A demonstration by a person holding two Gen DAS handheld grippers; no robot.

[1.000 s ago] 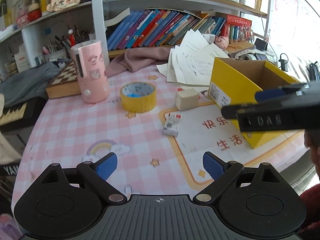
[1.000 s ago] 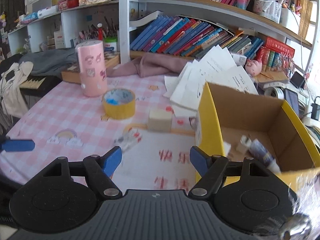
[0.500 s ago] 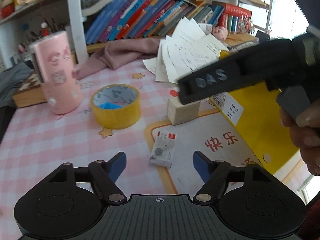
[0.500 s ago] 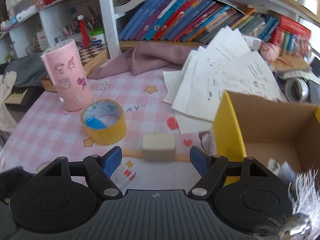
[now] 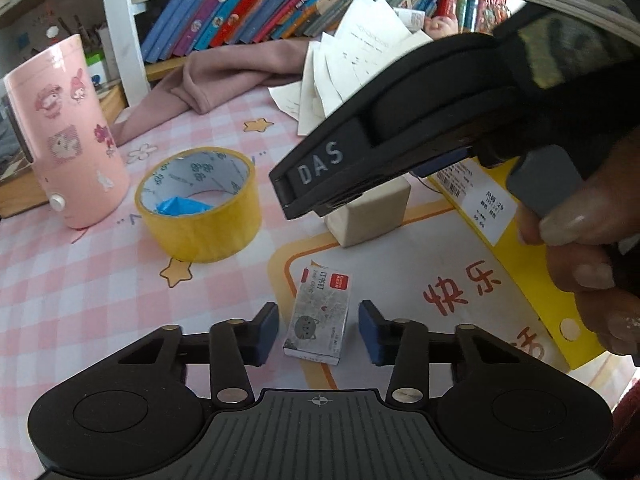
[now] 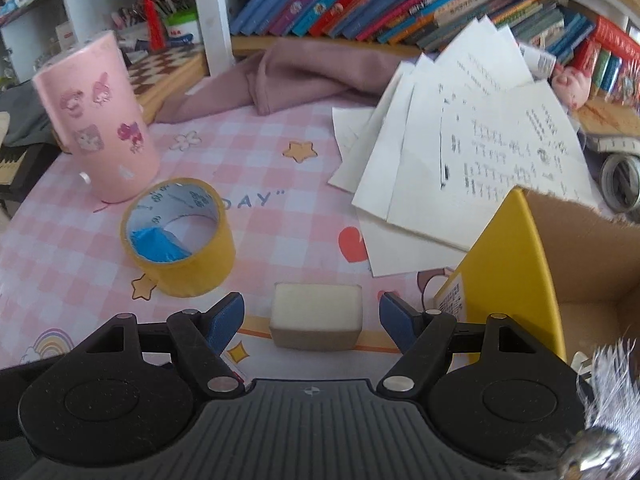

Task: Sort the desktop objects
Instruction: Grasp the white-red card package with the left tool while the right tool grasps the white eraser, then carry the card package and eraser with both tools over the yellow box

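The left tongs (image 5: 318, 330) have just been closing around the small staple box (image 5: 319, 317), which lies flat on the desk (image 5: 80, 300); a thin gap shows on each side, so the blue pads (image 5: 267, 330) do not yet press it; the right tongs (image 6: 311, 314) stand spread on either side of the beige block (image 6: 317, 316), clear of both its ends. Seen from the left wrist, the right tongs' black body crosses just above the block and hides part of it, with the person's hand (image 5: 580, 264) close at the right edge. Left of both targets the yellow tape roll (image 6: 179, 236) lies near, then the pink cylinder (image 6: 96, 120) stands upright farther back. To the right the yellow cardboard box (image 6: 516, 264) stands just beside the block, leaving a narrow lane there; bare checked desk lies open between roll and papers. Beyond, the loose papers (image 6: 472, 152) fan out against the box's far side; a pink cloth (image 6: 304, 72) is bunched before the row of books (image 6: 380, 4) at the back.
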